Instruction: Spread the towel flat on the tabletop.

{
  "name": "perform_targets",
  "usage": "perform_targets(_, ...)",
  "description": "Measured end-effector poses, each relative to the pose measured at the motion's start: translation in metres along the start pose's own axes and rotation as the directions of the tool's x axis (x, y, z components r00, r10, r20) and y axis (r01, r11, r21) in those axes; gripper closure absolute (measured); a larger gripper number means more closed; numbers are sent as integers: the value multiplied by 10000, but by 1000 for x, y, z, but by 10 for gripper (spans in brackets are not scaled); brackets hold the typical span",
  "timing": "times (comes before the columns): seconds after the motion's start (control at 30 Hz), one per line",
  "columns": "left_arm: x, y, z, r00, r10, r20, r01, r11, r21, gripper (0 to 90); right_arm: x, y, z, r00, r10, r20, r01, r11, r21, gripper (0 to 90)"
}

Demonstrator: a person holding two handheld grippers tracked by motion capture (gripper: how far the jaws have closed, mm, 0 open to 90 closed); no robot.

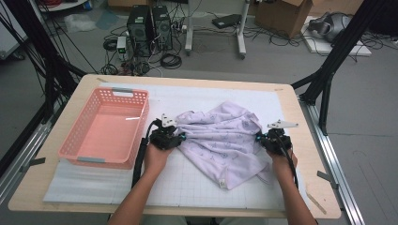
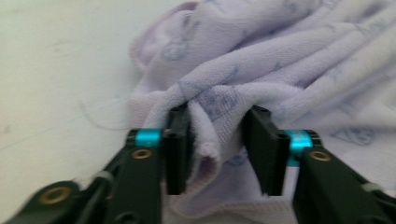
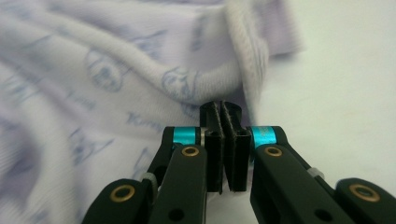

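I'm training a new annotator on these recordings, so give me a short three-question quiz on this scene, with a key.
1. True or false: the lilac cloth lies on the white mat, outside the pink basket.
2. Which gripper has its jaws shut? A) the left gripper B) the right gripper C) both
3. What sits between the left gripper's jaws?

Key
1. True. The basket stands to the cloth's left with nothing in it.
2. B. Its jaws meet at the cloth's edge, while the left gripper's jaws stand apart.
3. A fold of the lilac cloth.
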State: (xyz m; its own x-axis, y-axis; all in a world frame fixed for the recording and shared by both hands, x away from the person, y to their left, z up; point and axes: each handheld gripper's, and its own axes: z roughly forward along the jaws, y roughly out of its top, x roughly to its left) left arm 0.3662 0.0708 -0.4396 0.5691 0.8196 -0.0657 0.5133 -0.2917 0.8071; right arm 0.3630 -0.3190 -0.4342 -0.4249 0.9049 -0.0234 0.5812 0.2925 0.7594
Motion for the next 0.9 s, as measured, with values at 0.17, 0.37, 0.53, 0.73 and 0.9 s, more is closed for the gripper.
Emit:
perform_targets(0.17,-11,3,-9,9993,220,317,-215,9997,-143,449,-16,3,-2,9874,786,1376,-704,9955,-632,870)
perform_targets(0.37,-24,-1,-33,9961,580,667,-524,9952,-827,442,-19,-5,-26,9863,1234,1093,-1099,9864,-1218,708)
perform_targets(0.53,-39,-9,-36,9859,666,1535,-535,9947,-880,502,-16,-22,-52,9944,878,584,-798,9885,-1287,676)
perform_targets(0.73,-72,-11,-17,9609,1006,2579,-901,9946,-524,481,-11,-44,-67,9957,900,241,-870,9907,-1042,648)
perform_targets(0.9,-105,-13,-2,9406,1259,3152,-1338,9910,34,419,-4,-53,-73,9962,870,-43,-871,9920,-911,629)
